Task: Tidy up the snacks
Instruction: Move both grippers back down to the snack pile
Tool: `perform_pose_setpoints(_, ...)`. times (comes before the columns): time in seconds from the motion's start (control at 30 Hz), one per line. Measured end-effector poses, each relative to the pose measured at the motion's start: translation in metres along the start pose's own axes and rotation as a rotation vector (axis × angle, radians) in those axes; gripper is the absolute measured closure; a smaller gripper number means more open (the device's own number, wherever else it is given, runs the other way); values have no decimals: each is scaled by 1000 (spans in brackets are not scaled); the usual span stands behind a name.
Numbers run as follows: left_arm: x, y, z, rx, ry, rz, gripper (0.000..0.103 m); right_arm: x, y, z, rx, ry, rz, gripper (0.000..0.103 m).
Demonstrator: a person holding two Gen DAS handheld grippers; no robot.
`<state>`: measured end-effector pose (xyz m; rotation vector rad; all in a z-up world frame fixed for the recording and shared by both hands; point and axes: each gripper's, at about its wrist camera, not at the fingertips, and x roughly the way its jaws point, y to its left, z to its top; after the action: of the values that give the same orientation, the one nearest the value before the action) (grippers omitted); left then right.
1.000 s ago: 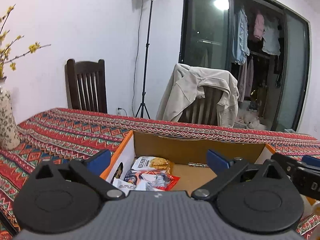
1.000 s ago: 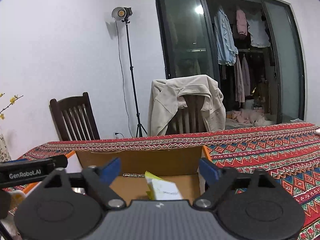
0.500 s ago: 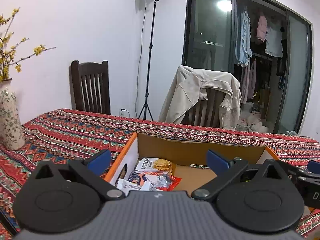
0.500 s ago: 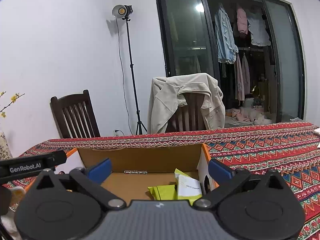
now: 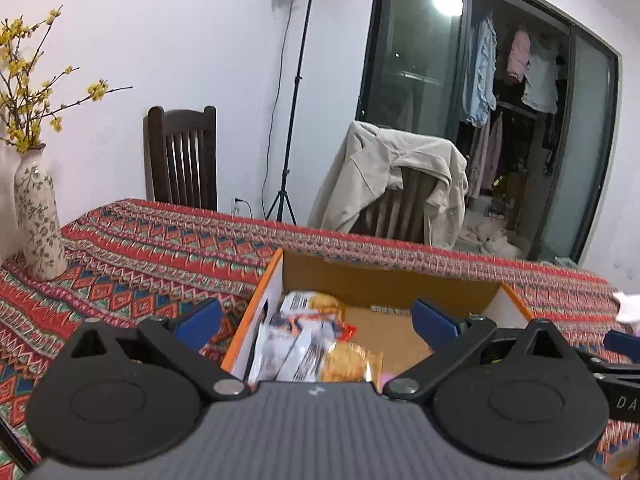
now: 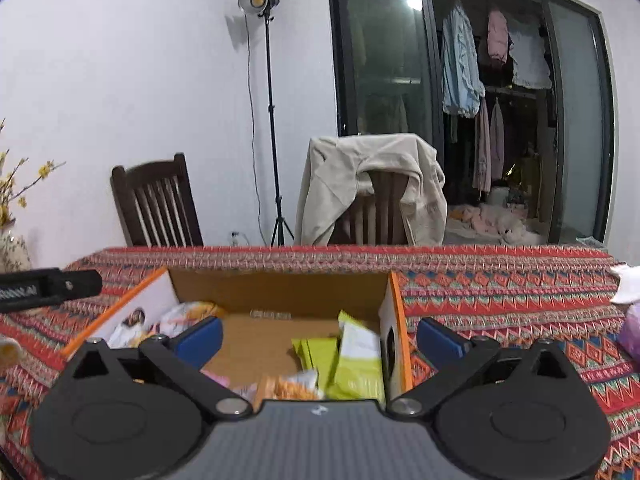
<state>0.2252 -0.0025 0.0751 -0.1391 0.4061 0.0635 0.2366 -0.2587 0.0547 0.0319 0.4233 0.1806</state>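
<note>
Both tools hover empty over the open cardboard box (image 6: 280, 288) on the patterned tablecloth (image 6: 500, 296): the left gripper (image 5: 316, 320) and the right gripper (image 6: 320, 336) each have their blue pads spread wide with nothing between them. The likeliest slip, as I judge it, is a wide jaw catching the box's orange-edged wall on the next reach, since the right gripper straddles the right wall and could tip or drag the light box. The green packets (image 6: 352, 356) lean against that right wall and look apt to slump over the orange snack bag (image 6: 288, 388) at the box's near edge. Against the left wall lies a loose heap of white and red wrappers (image 5: 292, 340) with a golden cracker pack (image 5: 348, 364) just beside it; all look thin, glossy and crinkly
</note>
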Motion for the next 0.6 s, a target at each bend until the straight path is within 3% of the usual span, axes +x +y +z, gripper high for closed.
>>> perform_pose_setpoints(0.13,-14,8,-16,34,32,-6,0,-16,1,-16,-29,38,13,0)
perform_pose_setpoints(0.3,-32,31,-40,-19,79,-29,0,-30,7,-46,-68,93,6,0)
perform_pose_setpoints(0.6,-52,57,-81,27,126,7,0,-54,15,-96,-86,181,31,0)
